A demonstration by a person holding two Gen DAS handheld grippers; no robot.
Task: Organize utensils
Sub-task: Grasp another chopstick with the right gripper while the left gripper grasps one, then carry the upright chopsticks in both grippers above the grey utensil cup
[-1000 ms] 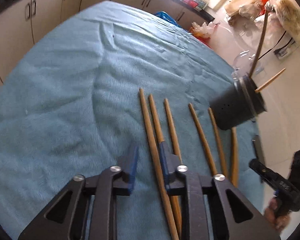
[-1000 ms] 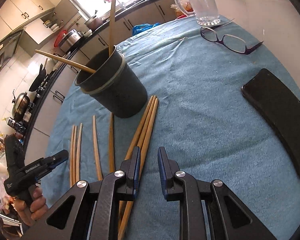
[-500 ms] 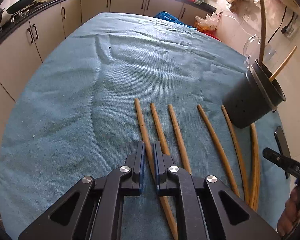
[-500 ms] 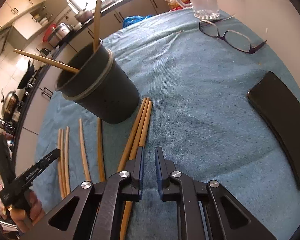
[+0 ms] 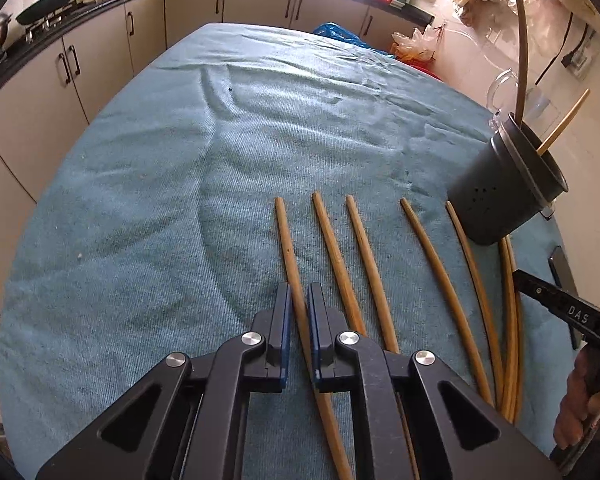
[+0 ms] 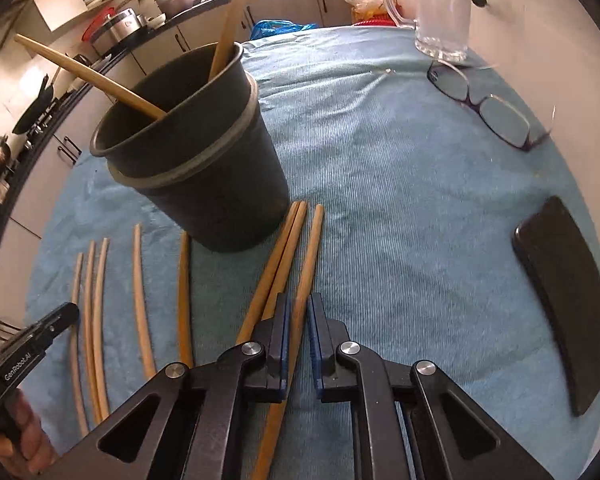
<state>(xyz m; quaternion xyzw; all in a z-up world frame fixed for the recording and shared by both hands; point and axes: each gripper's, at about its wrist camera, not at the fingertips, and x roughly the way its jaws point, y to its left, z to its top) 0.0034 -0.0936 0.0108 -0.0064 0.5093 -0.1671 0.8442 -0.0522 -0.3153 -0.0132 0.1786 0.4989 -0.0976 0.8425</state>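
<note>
Several wooden chopsticks lie side by side on a blue towel. My left gripper is shut on the leftmost chopstick near its middle, and the stick still rests on the towel. My right gripper is shut on the rightmost chopstick, which lies slightly apart from a touching pair. A dark holder cup stands just beyond the sticks with two chopsticks leaning in it. The cup appears at the right of the left wrist view.
A pair of glasses, a black phone and a glass mug lie to the right of the cup. Kitchen cabinets run behind the table. A hand holds the other gripper at the frame edge.
Both grippers went from open to shut, each closing on one chopstick. The right gripper shifted sideways, and its chopstick now sits apart from the pair.
</note>
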